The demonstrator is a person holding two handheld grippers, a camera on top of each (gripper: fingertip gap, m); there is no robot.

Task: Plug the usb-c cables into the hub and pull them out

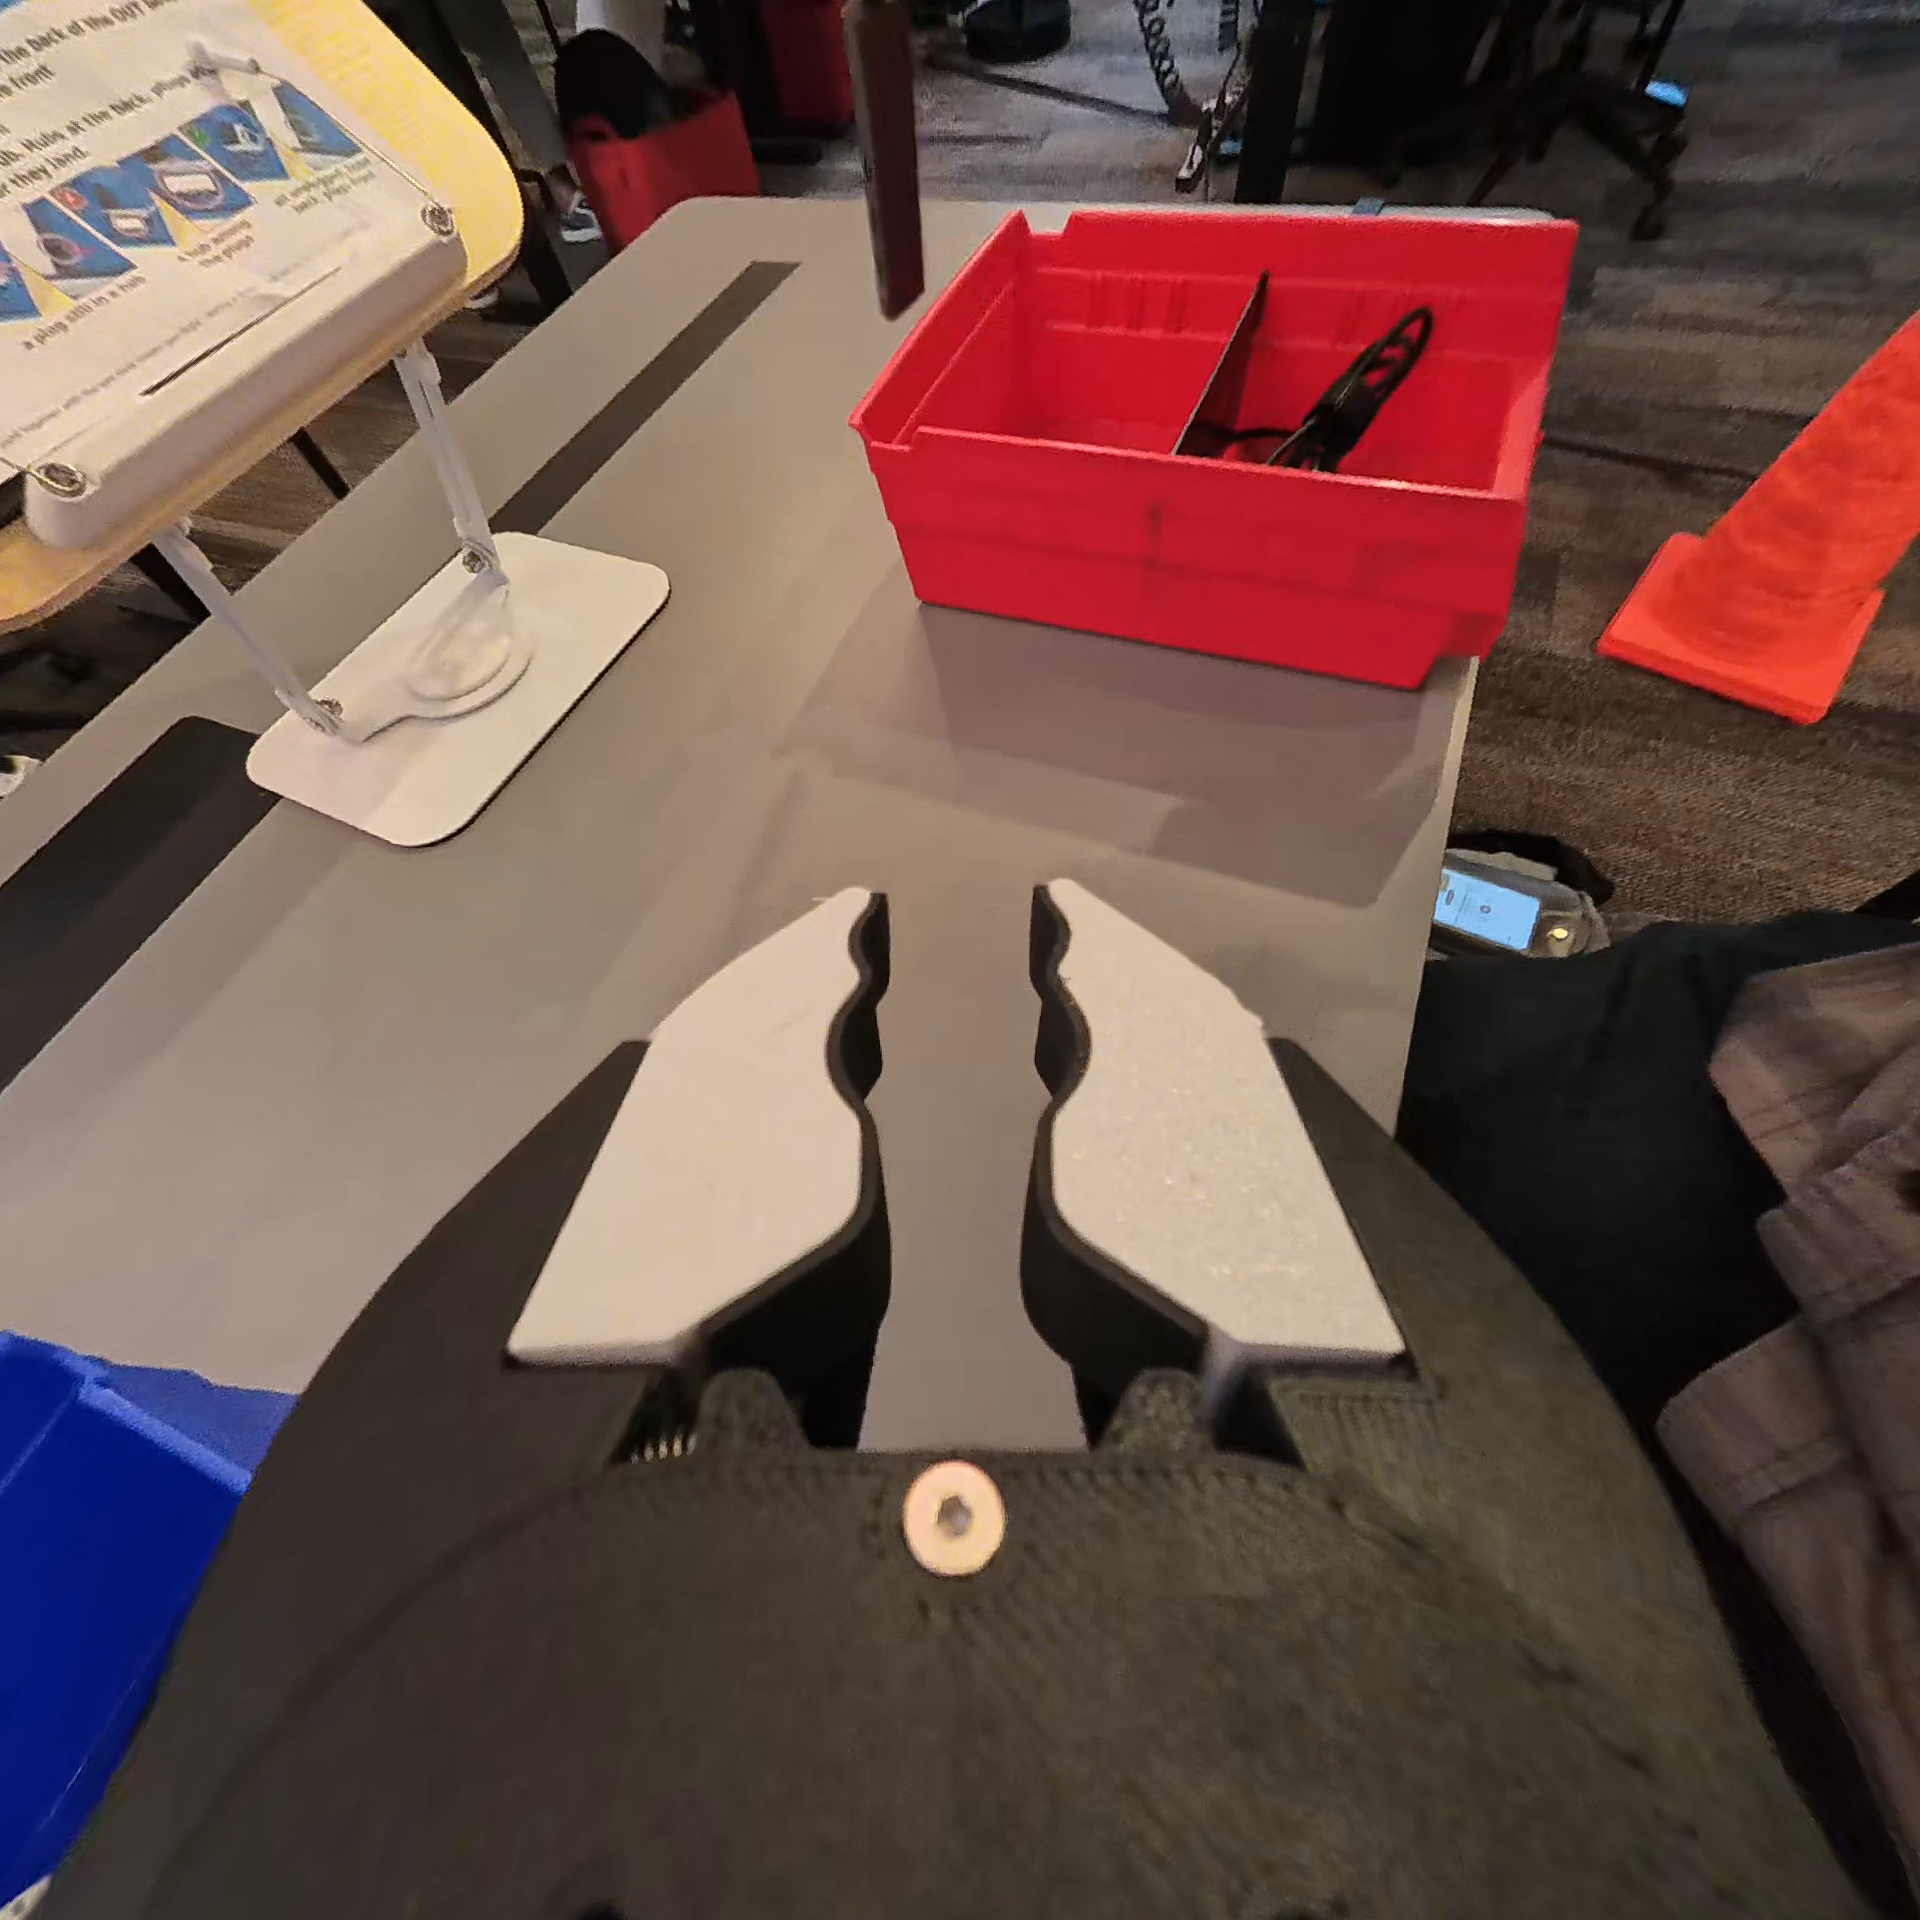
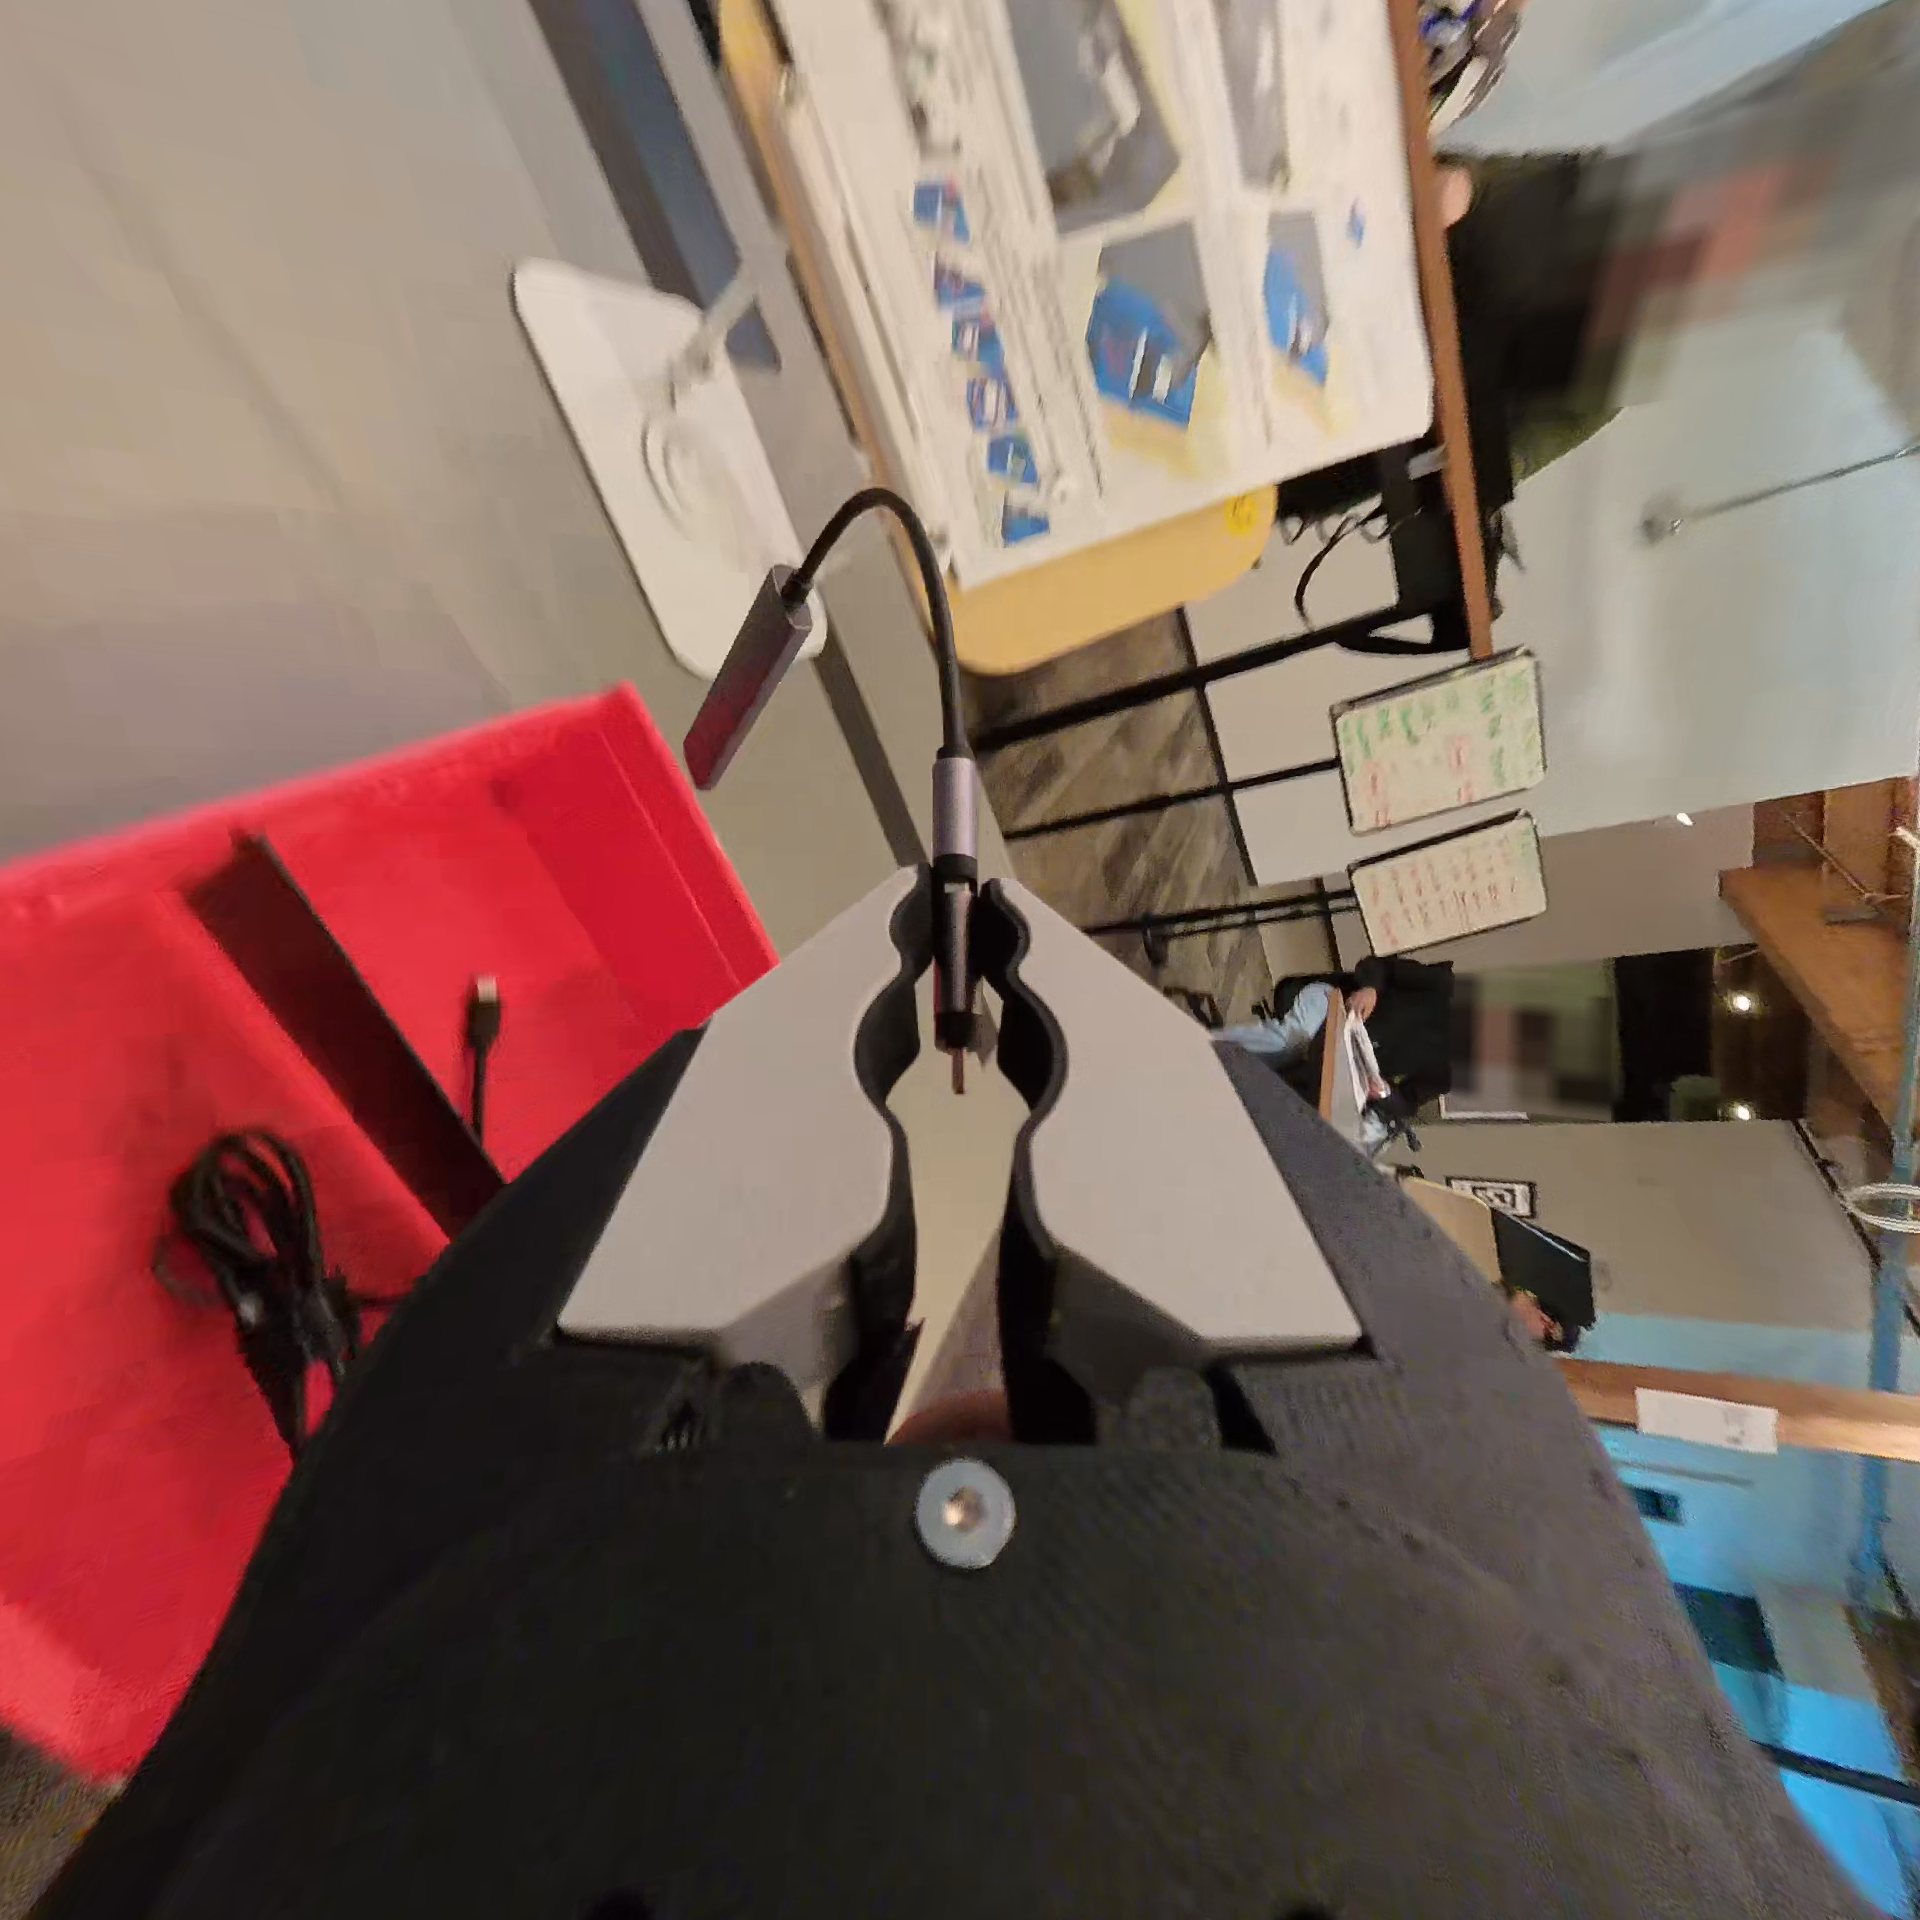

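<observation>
Your right hand-held gripper (image 2: pixel 954 940) pinches the hub (image 2: pixel 750 673) by its plug, dangling mid-frame, so lower it onto the worktop (image 1: pixel 644 935) before your empty, parted left one (image 1: pixel 958 914) fetches cables (image 1: pixel 1340 390) (upper right, red bin (image 1: pixel 1195 561)).

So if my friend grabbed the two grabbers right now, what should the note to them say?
Left gripper: open, empty, hovering over the grey table.
Right gripper: shut on the hub's plug, tipped sideways; the hub dangles in the air from its short cable.
Black usb-c cables lie bundled in one compartment of the red bin; one connector lies loose there.
Done: hub picked up. No cable is plugged into it as far as I can see.
Left: fetch a cable with the left gripper, plug it in, pull it out, repeat.
</observation>
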